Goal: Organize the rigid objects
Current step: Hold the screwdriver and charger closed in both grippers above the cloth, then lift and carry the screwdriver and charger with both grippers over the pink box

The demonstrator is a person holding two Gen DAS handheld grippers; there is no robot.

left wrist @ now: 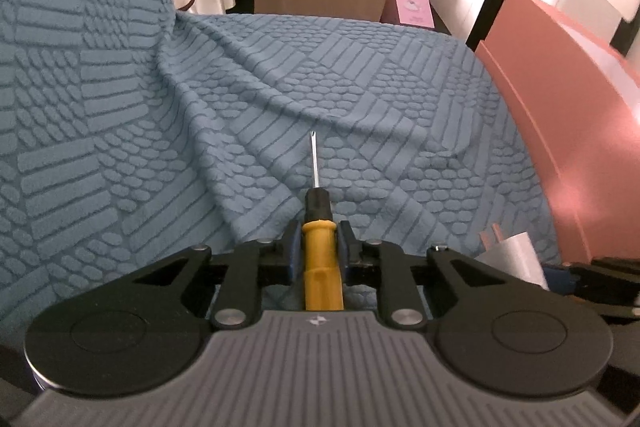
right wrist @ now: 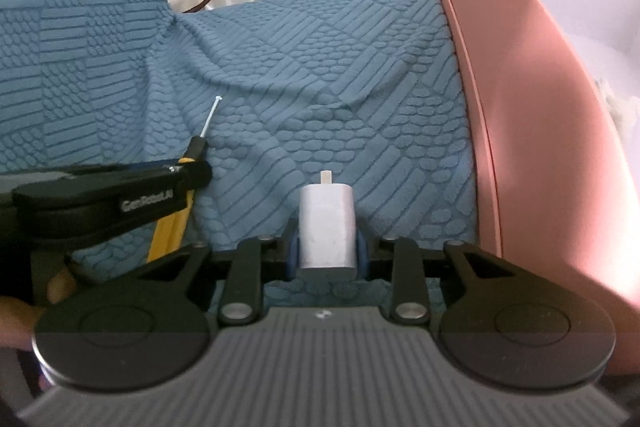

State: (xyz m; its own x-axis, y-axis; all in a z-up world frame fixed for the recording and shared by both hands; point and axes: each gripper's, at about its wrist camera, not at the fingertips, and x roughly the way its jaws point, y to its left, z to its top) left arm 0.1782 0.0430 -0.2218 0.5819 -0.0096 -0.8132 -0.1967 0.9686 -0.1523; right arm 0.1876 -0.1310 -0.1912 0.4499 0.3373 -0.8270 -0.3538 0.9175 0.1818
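Yellow screwdriver (left wrist: 322,259) between left gripper (left wrist: 318,241) pads

One screwdriver (left wrist: 322,255), one white charger plug (right wrist: 328,233), one pink box (right wrist: 532,107).

**Held objects: screwdriver and white charger block**

Screwdriver (left wrist: 319,227): yellow handle, black collar, thin bare metal shaft. Handle sits clamped between the left jaws; collar and shaft project straight forward past them, tip clear of the fabric beneath.

White charger block (right wrist: 327,227): rounded rectangular body, short stub at its far end. Body sits between the right jaws, stub pointing forward.
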